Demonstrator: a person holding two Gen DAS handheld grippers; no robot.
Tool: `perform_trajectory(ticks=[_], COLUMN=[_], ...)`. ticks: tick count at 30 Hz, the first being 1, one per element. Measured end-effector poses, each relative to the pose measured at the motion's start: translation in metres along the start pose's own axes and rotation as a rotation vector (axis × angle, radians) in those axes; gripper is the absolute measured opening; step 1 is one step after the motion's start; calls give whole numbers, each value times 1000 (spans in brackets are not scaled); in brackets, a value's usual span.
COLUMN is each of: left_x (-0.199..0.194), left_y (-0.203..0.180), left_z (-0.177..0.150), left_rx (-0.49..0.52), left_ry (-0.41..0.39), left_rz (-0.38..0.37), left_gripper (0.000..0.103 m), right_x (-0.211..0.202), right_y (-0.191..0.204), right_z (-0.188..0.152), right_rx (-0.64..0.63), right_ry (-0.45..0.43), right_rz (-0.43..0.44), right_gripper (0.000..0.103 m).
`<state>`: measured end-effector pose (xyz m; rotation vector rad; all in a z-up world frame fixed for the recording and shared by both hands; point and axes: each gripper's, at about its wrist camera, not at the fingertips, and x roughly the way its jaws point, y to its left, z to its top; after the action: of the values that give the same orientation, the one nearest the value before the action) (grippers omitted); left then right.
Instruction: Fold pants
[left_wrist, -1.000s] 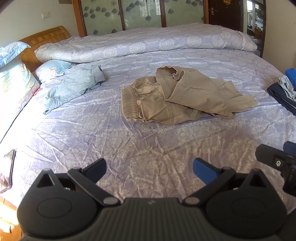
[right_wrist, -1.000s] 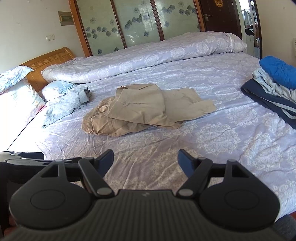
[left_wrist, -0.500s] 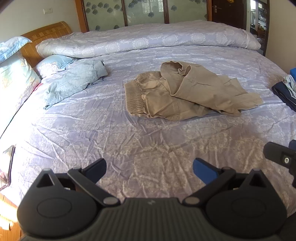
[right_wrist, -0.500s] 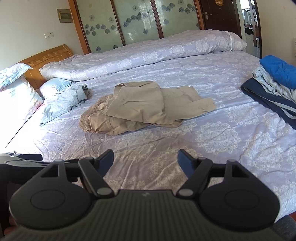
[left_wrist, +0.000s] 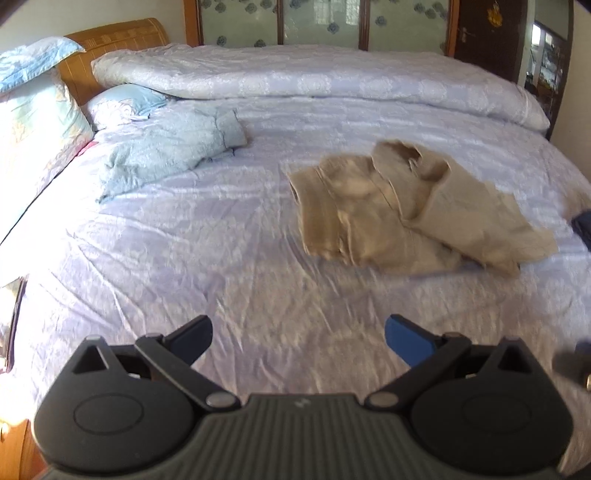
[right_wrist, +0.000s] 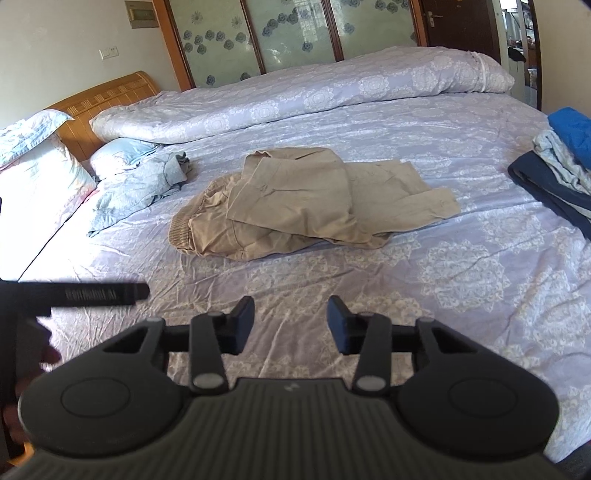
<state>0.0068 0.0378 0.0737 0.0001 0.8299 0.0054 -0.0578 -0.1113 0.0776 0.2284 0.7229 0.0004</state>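
Observation:
Crumpled tan pants (left_wrist: 402, 210) (right_wrist: 306, 203) lie in a heap in the middle of the lilac patterned bed (left_wrist: 221, 258) (right_wrist: 461, 258), ribbed waistband toward the left. My left gripper (left_wrist: 298, 338) hangs over the near part of the bed, jaws wide open, nothing between them, well short of the pants. My right gripper (right_wrist: 291, 319) is also short of the pants; its jaws are closing with only air between them. The left tool's edge (right_wrist: 85, 294) shows at the left of the right wrist view.
A rolled duvet (right_wrist: 314, 96) runs along the far side. Light blue clothing (left_wrist: 166, 147) and pillows (left_wrist: 33, 110) lie at the left by the wooden headboard (right_wrist: 103, 96). A stack of blue and navy clothes (right_wrist: 557, 166) sits at the right edge.
The left gripper has swung leftward, so the pants sit further right in its view, blurred. The right gripper's jaws have narrowed markedly; it has hardly moved.

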Motion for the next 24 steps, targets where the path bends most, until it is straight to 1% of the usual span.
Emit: perform_trajectory(ticks=[3,5,7,9,11,12,14,15,16,18,20,21,22,23,24], left_x=[14,29,54,77,98,108,127,134,142,155,168,173,177,178,175], left_y=[11,17,28,36,44,48,58,61,64,61,51,47,43,40,38], left_z=[29,48,68,82,92,96,100,102,103,105,105,104,103,103,102], left_rx=[-12,-34,-105,-167,-225,-260,-335,-364,-388,-388,-359,-347,-339,-333,-324], left_ry=[-43,-45,0,43,75,92,123,135,147,171,201,212,218,212,192], left_rz=[-5,-40,-117,-164,-185,-190,-206,-210,-221,-252,-276,-282,-300,-296,-291], left_gripper=[103,103,102,100,99,96,90,85,81,77,71,59,45,45,40], right_x=[4,6,12,21,35,44,65,77,89,118,150,166,179,187,187], right_y=[-2,-5,-7,-5,2,8,24,35,46,67,75,75,69,60,45], right_z=[0,1,8,22,43,56,79,88,94,101,102,101,101,102,106], right_rx=[2,5,-1,-21,-58,-78,-125,-160,-199,-291,-354,-376,-384,-367,-307], right_ry=[10,13,21,15,9,3,-8,-13,-19,-24,8,39,67,86,91], right_rz=[-3,-11,-12,-3,20,38,88,109,124,125,104,71,29,1,-6], right_gripper=[46,46,47,47,47,47,56,57,58,58,53,43,10,3,3])
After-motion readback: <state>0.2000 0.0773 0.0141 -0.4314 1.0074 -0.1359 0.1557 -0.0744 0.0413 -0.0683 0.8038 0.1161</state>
